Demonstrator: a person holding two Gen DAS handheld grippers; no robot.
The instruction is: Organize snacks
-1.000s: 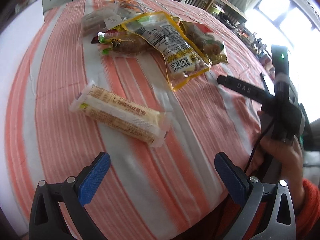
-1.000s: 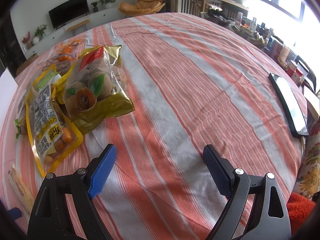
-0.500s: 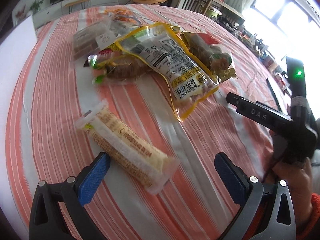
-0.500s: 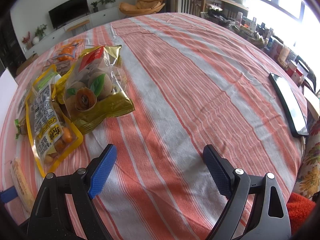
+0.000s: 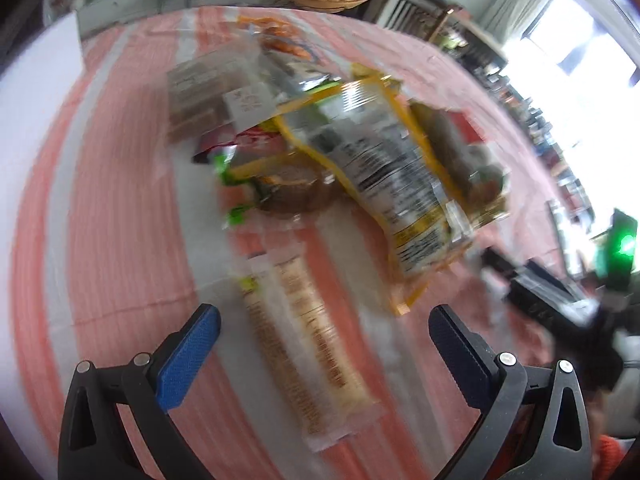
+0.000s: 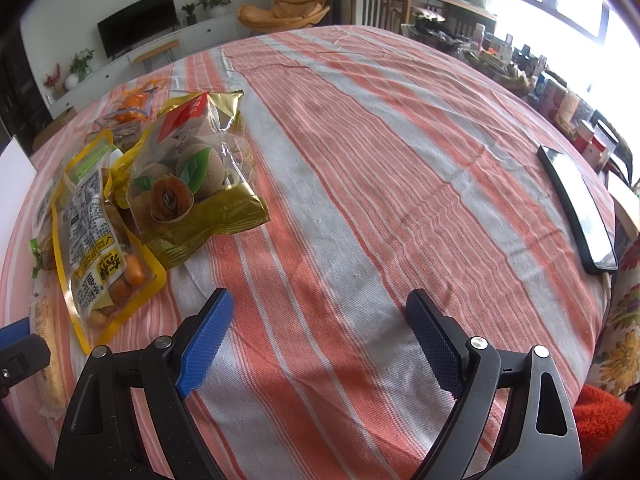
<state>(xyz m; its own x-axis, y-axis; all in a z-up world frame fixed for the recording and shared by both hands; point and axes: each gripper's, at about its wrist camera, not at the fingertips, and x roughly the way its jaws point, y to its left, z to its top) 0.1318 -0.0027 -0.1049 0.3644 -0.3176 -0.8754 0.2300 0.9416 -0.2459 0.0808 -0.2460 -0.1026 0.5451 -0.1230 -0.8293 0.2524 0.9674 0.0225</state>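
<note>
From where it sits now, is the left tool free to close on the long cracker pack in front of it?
Probably yes. The left tool is open, and the long cracker pack lies flat on the striped tablecloth between its fingers, apart from the yellow peanut bag. Nothing covers it, though the picture is blurred.

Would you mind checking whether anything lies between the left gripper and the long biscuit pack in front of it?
Nothing visible does. The left gripper is open, and the long biscuit pack lies flat on the striped tablecloth, its near end already between the fingers. The yellow peanut bag sits farther back, off the path.
</note>
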